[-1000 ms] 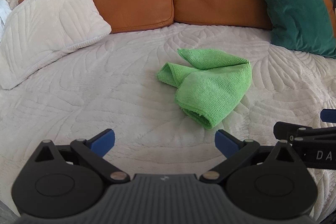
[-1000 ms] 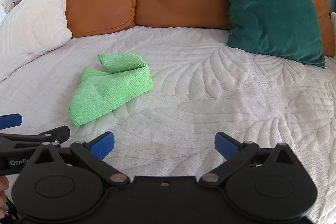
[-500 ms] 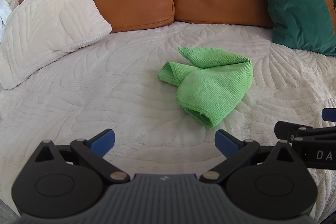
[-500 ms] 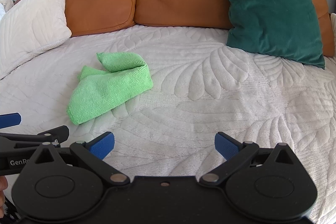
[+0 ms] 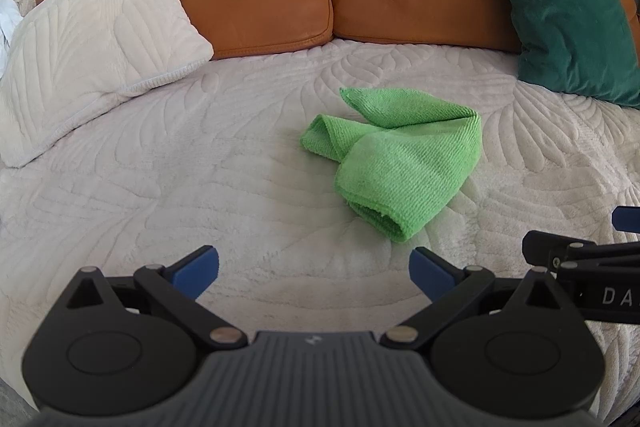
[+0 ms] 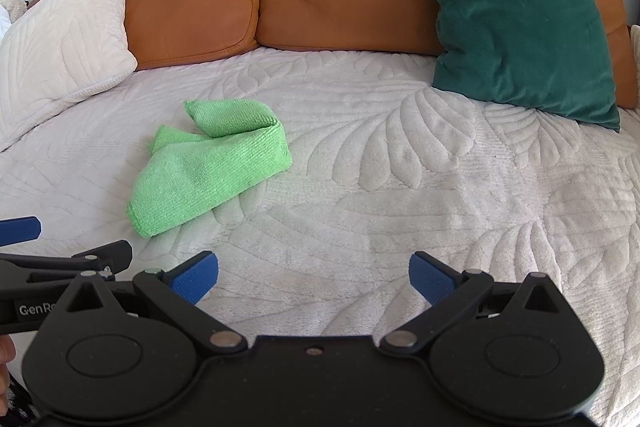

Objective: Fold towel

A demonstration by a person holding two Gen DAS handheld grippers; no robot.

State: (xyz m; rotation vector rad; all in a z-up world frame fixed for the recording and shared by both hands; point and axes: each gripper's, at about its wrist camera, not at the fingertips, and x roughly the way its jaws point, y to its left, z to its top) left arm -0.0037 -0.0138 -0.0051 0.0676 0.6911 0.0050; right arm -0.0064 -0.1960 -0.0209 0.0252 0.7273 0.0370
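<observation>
At frame centre, crumpled green towel (image 5: 400,163) on the quilted sofa cover (image 5: 200,187); left tongs (image 5: 314,273) and right tongs (image 6: 314,277) spread wide, empty.

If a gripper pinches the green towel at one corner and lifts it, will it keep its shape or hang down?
The green towel would probably hang down limp: it lies crumpled in soft, rounded folds. It looks thin, so likely light for its size. Its ribbed weave should give the blue pads of the left hand-held gripper fair grip, though loose layers may unfold when lifted.
</observation>
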